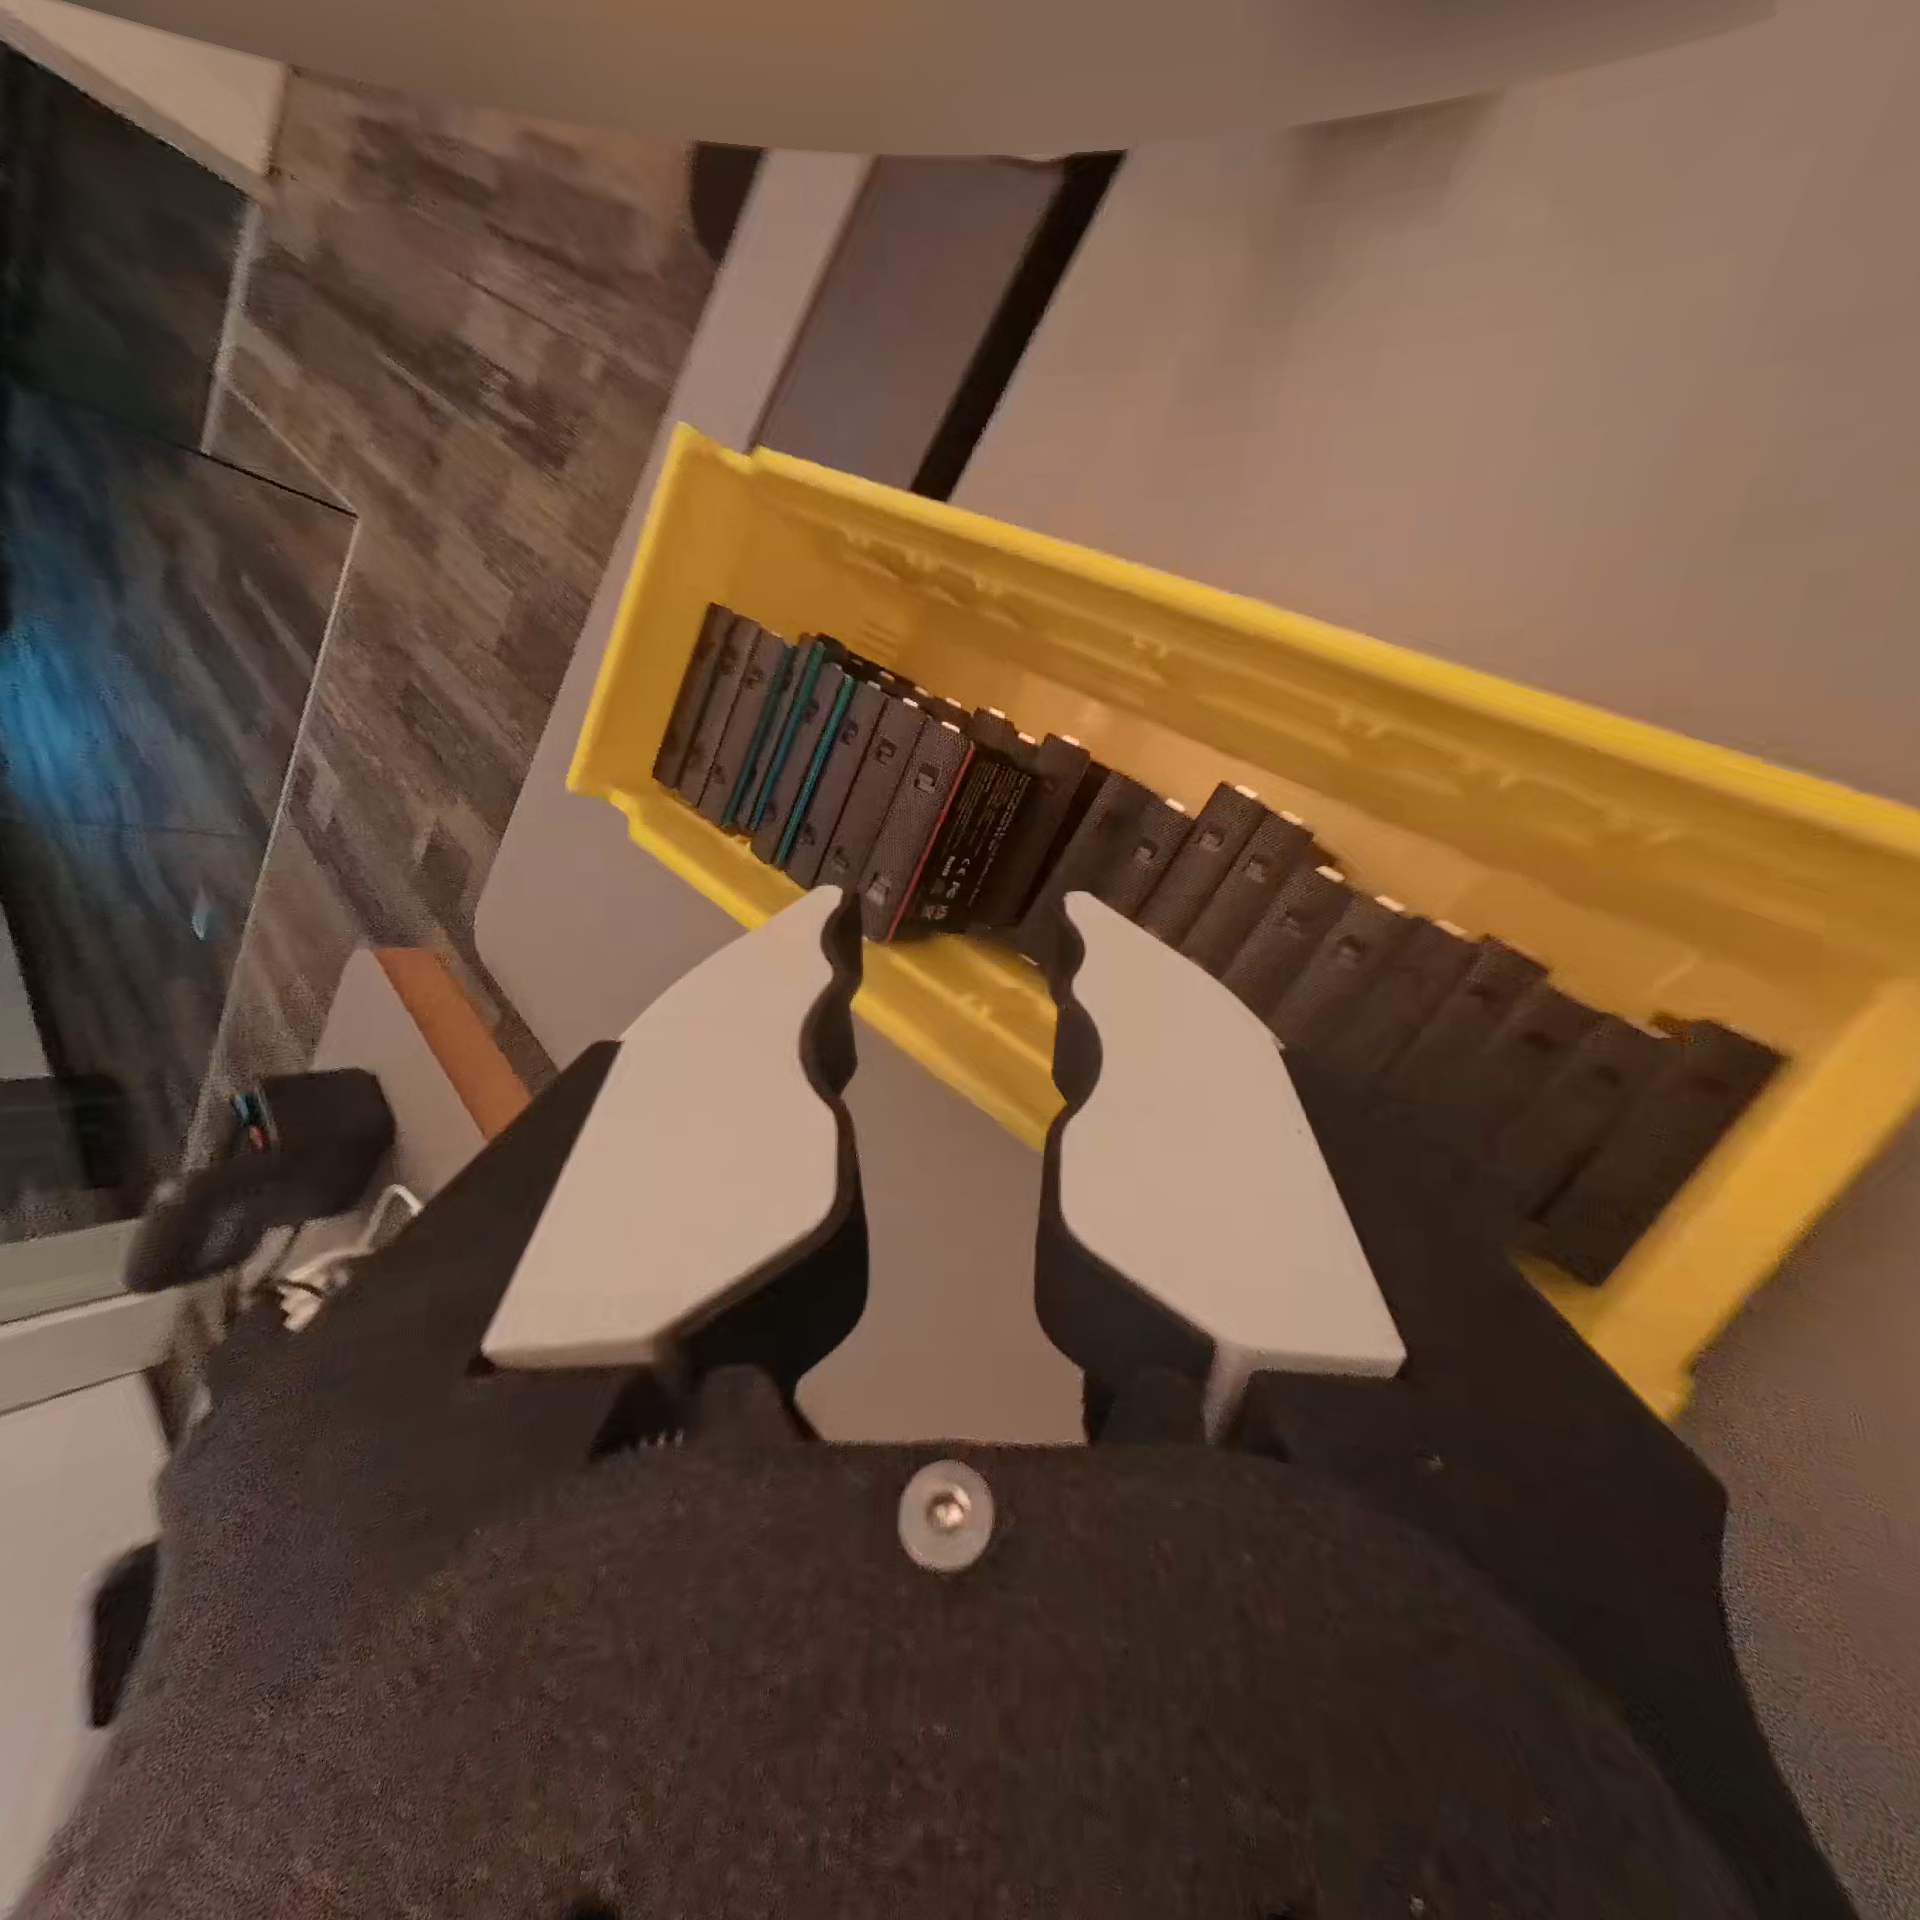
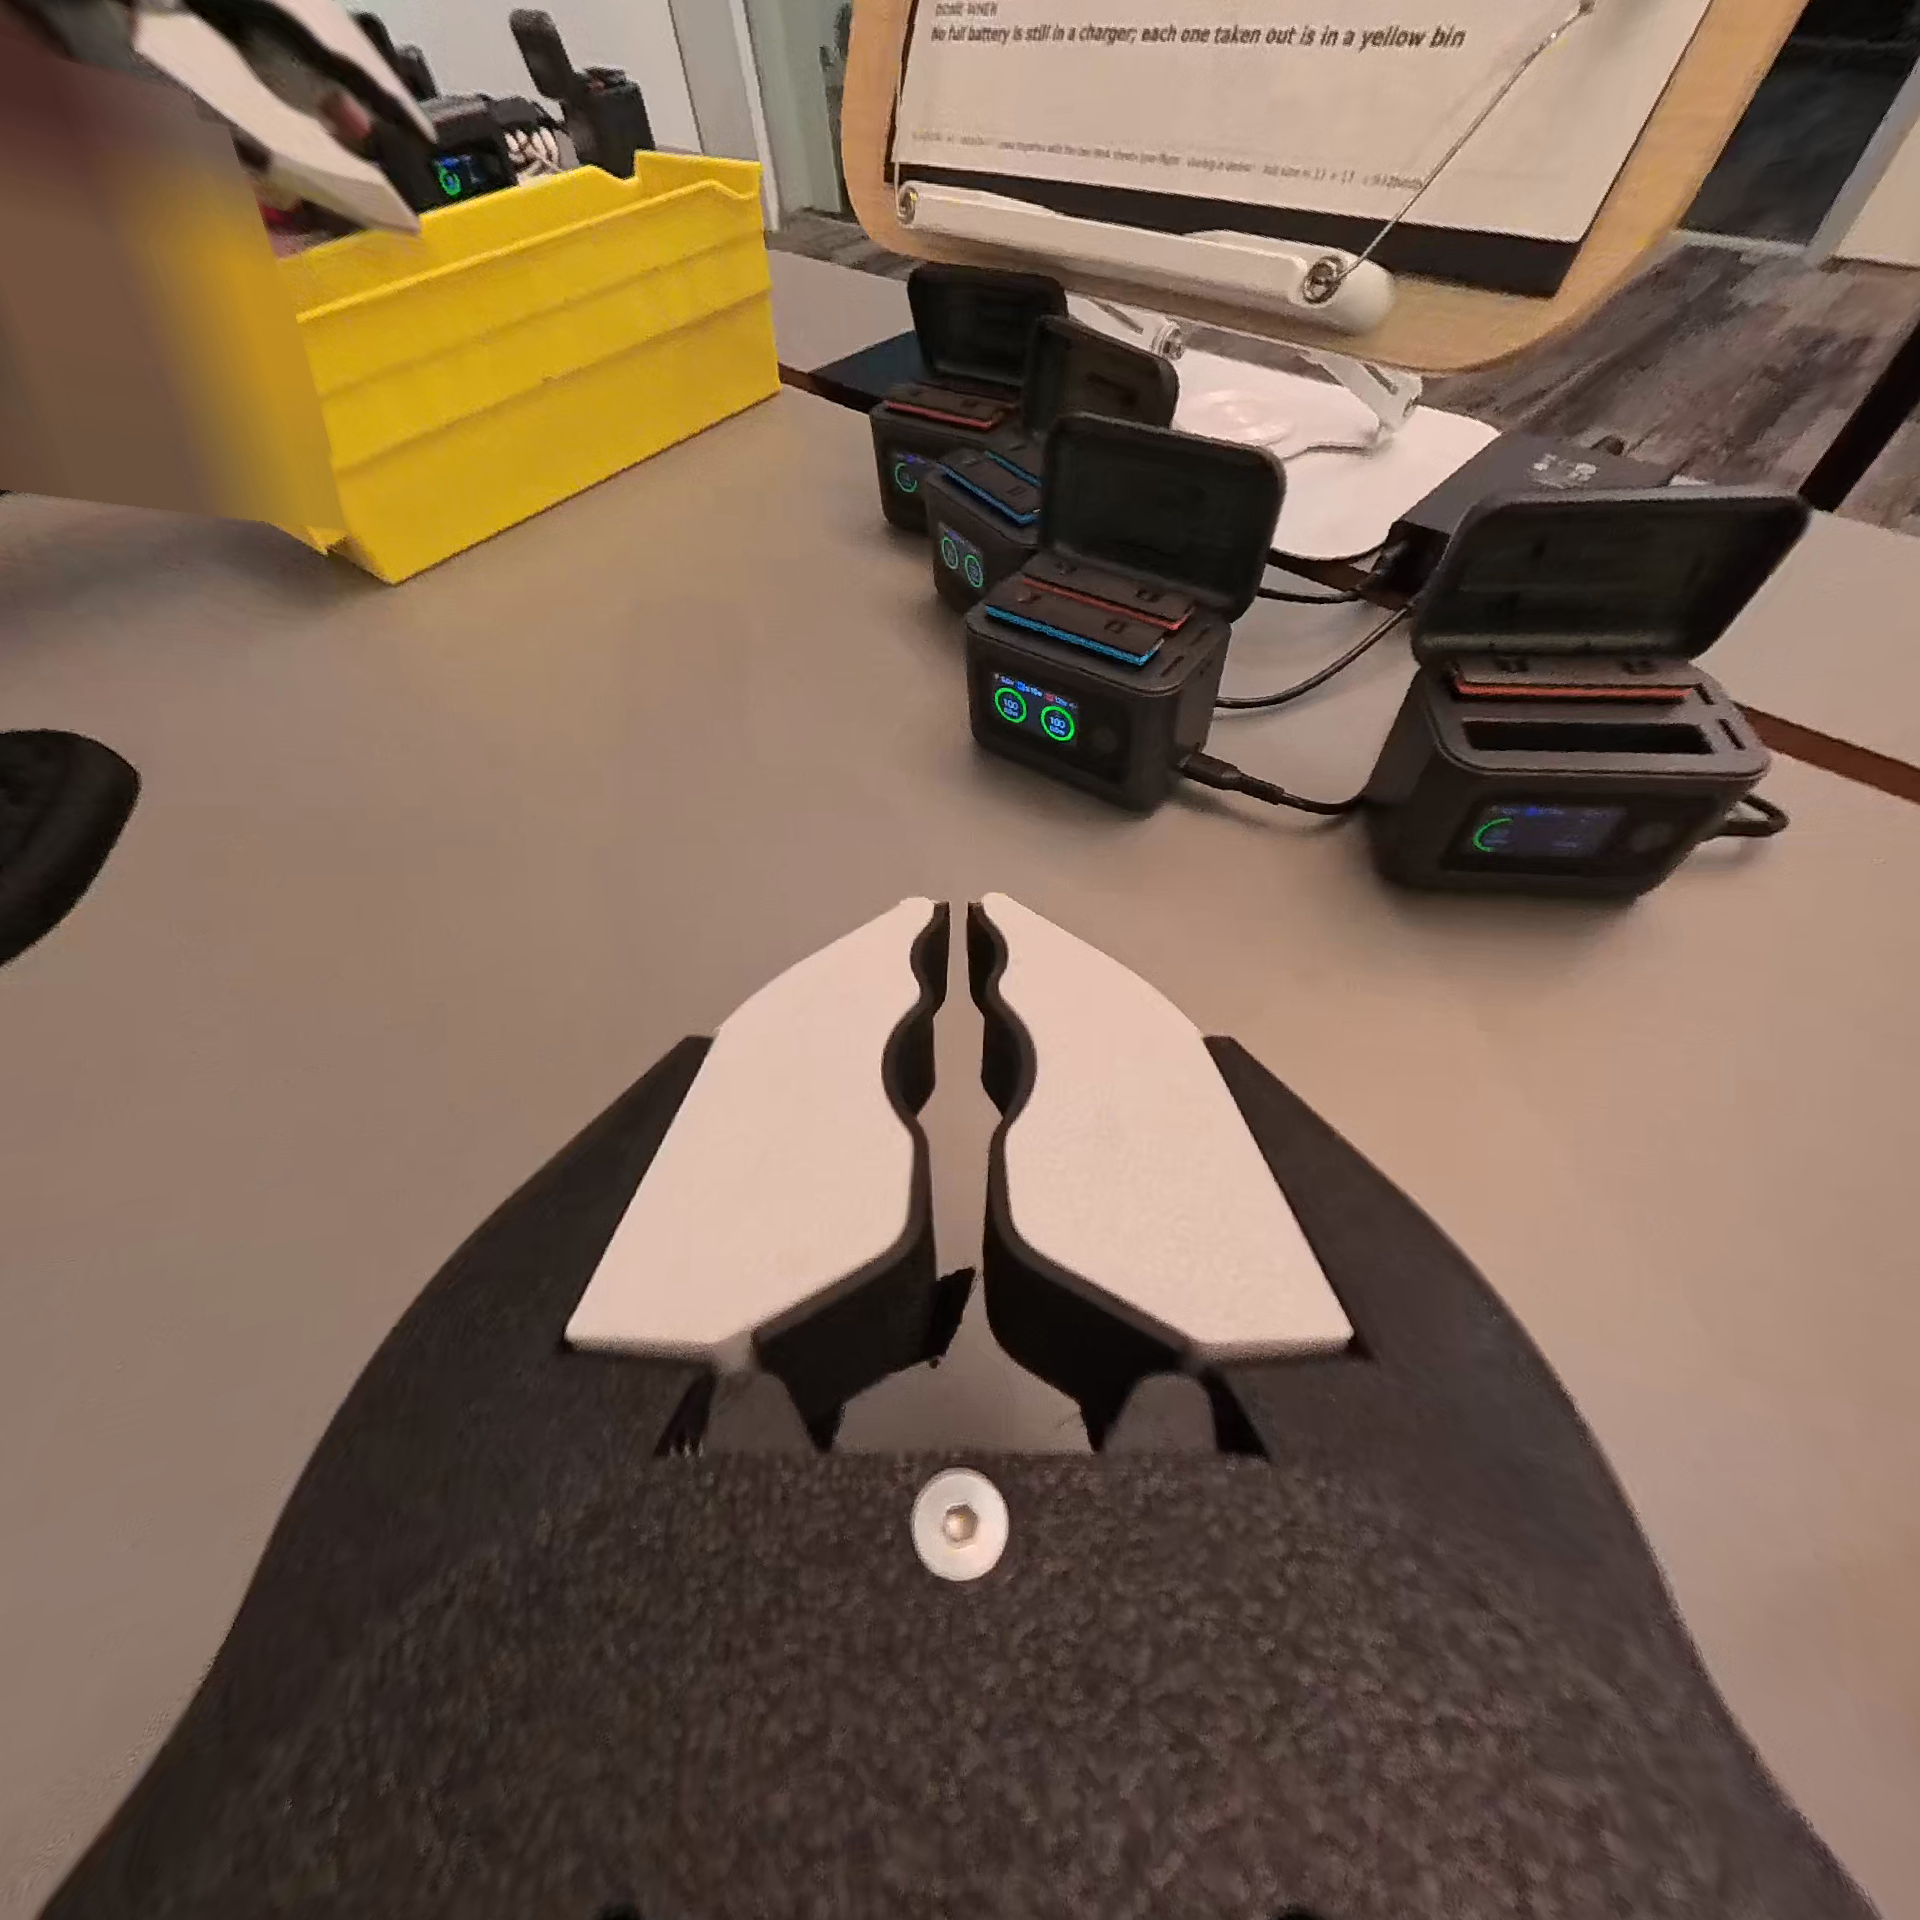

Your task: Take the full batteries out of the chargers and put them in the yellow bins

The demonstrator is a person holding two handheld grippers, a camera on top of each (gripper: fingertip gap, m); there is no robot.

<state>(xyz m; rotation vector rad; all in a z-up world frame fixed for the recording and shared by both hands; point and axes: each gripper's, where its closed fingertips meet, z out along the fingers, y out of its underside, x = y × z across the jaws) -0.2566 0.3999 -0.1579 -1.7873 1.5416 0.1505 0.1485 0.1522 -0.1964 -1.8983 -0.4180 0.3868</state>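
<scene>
Batteries line yellow bin; one label-bearing, text blurred.

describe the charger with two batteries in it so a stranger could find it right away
On the grey table, black chargers with open lids stand right of the yellow bin. Take the one nearest the bin's side in the front pair: only it holds a blue-edged and a red-edged battery together.

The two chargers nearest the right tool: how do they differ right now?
The left charger holds two batteries, one with a blue edge and one with a red; the right charger holds one red-edged battery beside an empty slot. The left charger's screen shows two green rings, the right charger's only one partial ring. Both are black, lids open, cabled, on the table.
</scene>
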